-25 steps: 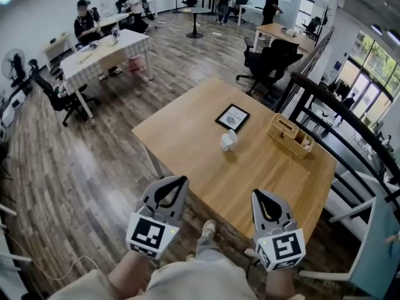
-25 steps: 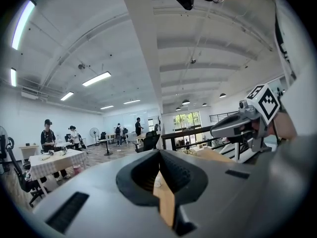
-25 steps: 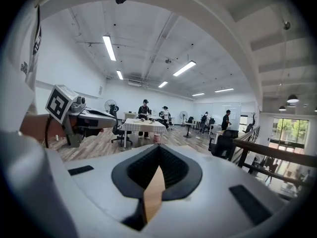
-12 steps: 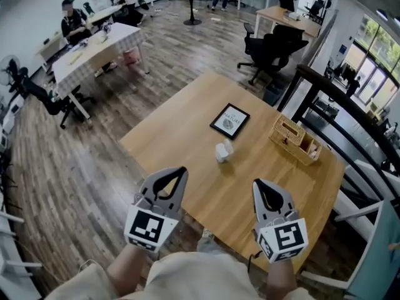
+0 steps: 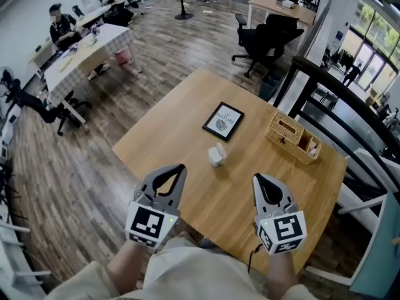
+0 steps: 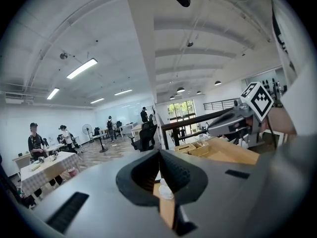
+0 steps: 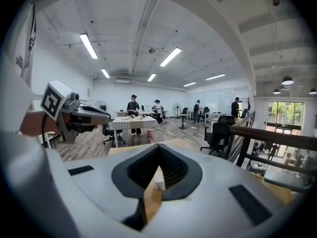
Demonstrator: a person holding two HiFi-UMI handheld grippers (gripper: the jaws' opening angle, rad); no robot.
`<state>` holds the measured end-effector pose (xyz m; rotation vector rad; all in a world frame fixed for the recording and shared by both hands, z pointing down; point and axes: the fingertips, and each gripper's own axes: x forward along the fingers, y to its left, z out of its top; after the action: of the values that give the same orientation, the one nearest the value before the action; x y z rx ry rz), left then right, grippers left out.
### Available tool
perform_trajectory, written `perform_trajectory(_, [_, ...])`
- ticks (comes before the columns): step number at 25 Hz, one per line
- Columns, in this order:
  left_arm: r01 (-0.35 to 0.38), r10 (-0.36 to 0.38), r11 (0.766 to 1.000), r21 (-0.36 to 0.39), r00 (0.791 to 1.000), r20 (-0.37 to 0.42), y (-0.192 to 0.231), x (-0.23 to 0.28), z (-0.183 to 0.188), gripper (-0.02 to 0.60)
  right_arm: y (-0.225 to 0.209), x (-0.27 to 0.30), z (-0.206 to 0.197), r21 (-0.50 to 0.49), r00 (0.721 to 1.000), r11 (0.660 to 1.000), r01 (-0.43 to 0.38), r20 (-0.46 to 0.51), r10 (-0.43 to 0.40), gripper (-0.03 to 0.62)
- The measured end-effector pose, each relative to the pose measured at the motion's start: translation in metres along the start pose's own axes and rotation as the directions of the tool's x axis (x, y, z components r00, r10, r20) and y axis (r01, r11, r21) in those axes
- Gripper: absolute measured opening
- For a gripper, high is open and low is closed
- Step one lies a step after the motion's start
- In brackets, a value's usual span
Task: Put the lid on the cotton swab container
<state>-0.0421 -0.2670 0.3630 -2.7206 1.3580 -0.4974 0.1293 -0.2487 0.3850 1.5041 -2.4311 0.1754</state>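
Observation:
The cotton swab container (image 5: 216,154) is a small white box near the middle of the wooden table (image 5: 187,136); its lid looks tipped up, but it is too small to be sure. It shows through the jaw gap of the left gripper view (image 6: 165,191) and of the right gripper view (image 7: 158,181). My left gripper (image 5: 180,167) and right gripper (image 5: 257,177) are held side by side over the table's near edge, short of the container. Both have their jaws closed tip to tip and hold nothing.
A black framed picture (image 5: 223,121) lies beyond the container. A wicker basket (image 5: 294,137) stands at the table's right side, near a black railing (image 5: 337,92). Office chairs (image 5: 265,39) and other tables with people (image 5: 94,42) stand farther off on the wood floor.
The view has moved closer over the table, so the container, picture and basket sit lower and further left in the head view. Both grippers keep their pose, shut.

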Motion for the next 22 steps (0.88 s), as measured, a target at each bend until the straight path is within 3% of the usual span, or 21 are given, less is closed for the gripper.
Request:
perform_trajectory(13, [0.063,-0.063,0.998,0.008,0.998,0.001,0.035,0.032,-0.007,0.023,-0.019,0.044,-0.008,0.038,0.995,0.996,0.079,-0.056,-0.077,0.026])
perform_trajectory(22, [0.098,-0.099,0.994,-0.042,0.995,-0.029,0.068,0.075,-0.032,0.023,-0.033,0.109,-0.025,0.038,0.988,0.994,0.103,-0.117,-0.098,0.026])
